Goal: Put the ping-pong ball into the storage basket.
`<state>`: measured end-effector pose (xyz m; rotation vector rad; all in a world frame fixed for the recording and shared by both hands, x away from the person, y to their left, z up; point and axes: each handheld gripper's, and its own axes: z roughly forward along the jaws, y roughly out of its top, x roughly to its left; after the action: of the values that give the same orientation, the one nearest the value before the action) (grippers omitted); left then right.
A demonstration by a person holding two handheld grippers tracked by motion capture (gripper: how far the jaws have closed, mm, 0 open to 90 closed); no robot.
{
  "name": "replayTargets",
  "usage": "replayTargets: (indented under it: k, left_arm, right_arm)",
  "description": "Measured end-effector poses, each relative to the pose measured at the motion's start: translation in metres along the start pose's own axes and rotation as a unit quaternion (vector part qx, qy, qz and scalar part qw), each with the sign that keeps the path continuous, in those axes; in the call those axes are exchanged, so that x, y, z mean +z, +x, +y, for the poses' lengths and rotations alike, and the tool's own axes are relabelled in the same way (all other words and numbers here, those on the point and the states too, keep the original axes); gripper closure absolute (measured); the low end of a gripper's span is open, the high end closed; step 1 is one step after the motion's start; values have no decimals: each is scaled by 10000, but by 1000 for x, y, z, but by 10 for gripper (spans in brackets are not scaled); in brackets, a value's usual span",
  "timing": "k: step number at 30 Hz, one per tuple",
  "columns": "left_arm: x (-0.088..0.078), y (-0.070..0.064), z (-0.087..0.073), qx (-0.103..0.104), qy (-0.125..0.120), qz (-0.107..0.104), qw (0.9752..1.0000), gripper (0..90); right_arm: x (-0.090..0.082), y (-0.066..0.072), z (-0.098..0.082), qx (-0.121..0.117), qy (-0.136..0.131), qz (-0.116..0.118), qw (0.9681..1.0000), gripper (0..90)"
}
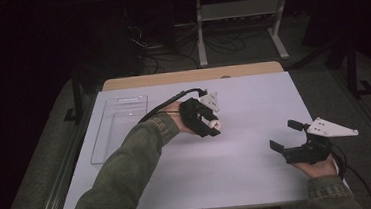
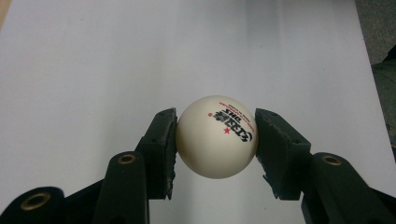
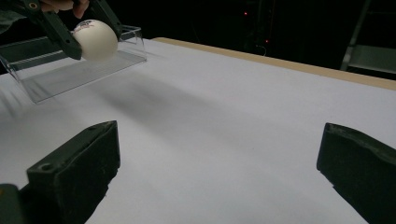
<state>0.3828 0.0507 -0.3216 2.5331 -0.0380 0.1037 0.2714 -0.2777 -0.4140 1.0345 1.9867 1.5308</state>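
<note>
Left gripper view looks straight along the left hand-held gripper [image 2: 216, 140], whose two black jaws pinch a white table-tennis ball [image 2: 217, 136] from either side, the pads pressed against its flanks. The ball carries black lettering and a small red star, turned toward the camera. It hangs clear of the desk [image 2: 93, 60], with nothing under it except the white sheet that covers the desktop.

In the high view the same hand-held gripper sits near the middle of the desk, the ball showing pale at its tip, carried by a hand in an olive sleeve [image 1: 128, 164]. To its left, along the desk's left edge, lies a clear plastic tray [image 1: 117, 127]; it looks empty. From the right gripper view the ball appears held aloft just in front of that tray, though how near the two really are I cannot tell from that angle.

The right hand-held gripper [image 1: 289, 136] rests at the right side of the desk, well apart from the ball, with its jaws spread wide and nothing between them.

As for progress, the pick-up looks done: the ball is gripped and lifted. What seems left, judging by the empty tray nearby, is to carry the ball across to the tray, lower it inside and let go. The right hand-held gripper appears to have no part in this step.
</note>
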Motion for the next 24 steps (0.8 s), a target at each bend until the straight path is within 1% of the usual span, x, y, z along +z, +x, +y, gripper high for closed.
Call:
replayTargets:
  k: [3,11,18,19,24]
  left_arm:
    - [-3,0,-2,-7,4,4,10000,504]
    - [-15,0,-10,-65,-13,93,9999,504]
    - [-21,0,-14,-94,-21,134,9999,504]
    - [-24,0,-18,-107,16,146,9998,504]
    - [-28,-1,-22,-123,47,163,9998,504]
  right_arm:
    - [0,0,0,-1,-1,-4,10000,0]
    - [0,0,0,-4,9,-17,10000,0]
    - [0,0,0,-7,12,-19,10000,0]
    - [0,0,0,0,15,-17,10000,0]
    - [0,0,0,0,16,-11,10000,0]
